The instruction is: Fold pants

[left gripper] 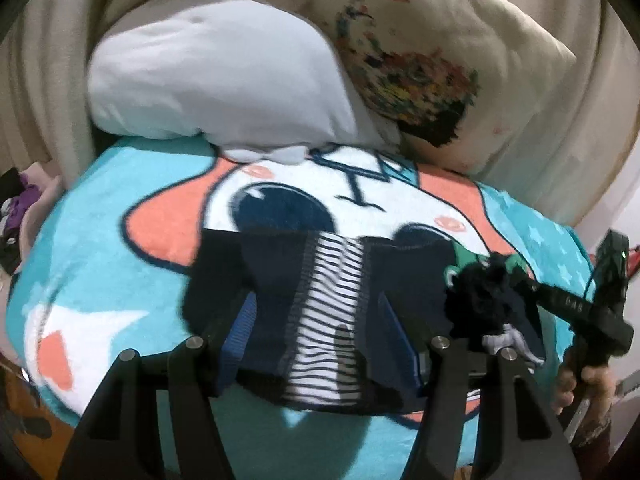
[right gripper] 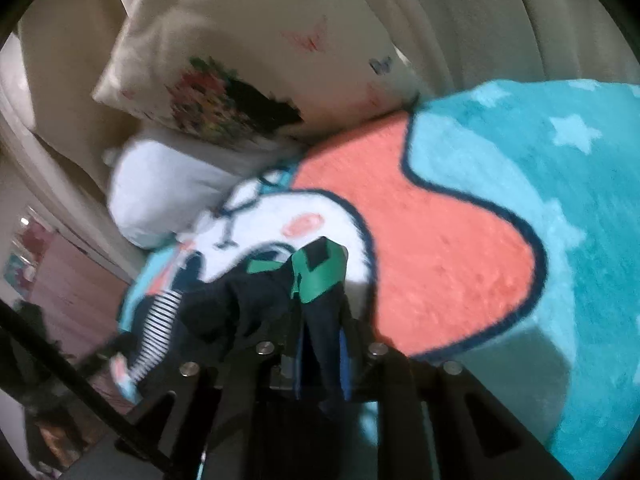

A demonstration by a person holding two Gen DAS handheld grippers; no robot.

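Observation:
Dark navy pants [left gripper: 276, 280] with a black-and-white striped panel lie on a teal cartoon blanket [left gripper: 120, 272]. My left gripper [left gripper: 320, 344] stands open just above their near edge, fingers wide apart on either side of the striped panel. My right gripper [right gripper: 320, 276] is shut on a bunched end of the pants [right gripper: 248, 304], which has a green patch, and holds it lifted above the blanket [right gripper: 520, 184]. The right gripper also shows at the right of the left wrist view [left gripper: 492, 280], with dark cloth hanging from it.
A white plush pillow [left gripper: 216, 76] and a cream pillow with a colourful print [left gripper: 432, 64] lie at the head of the bed. A beige curtain hangs behind. The bed's left edge drops to a cluttered floor [left gripper: 16, 208].

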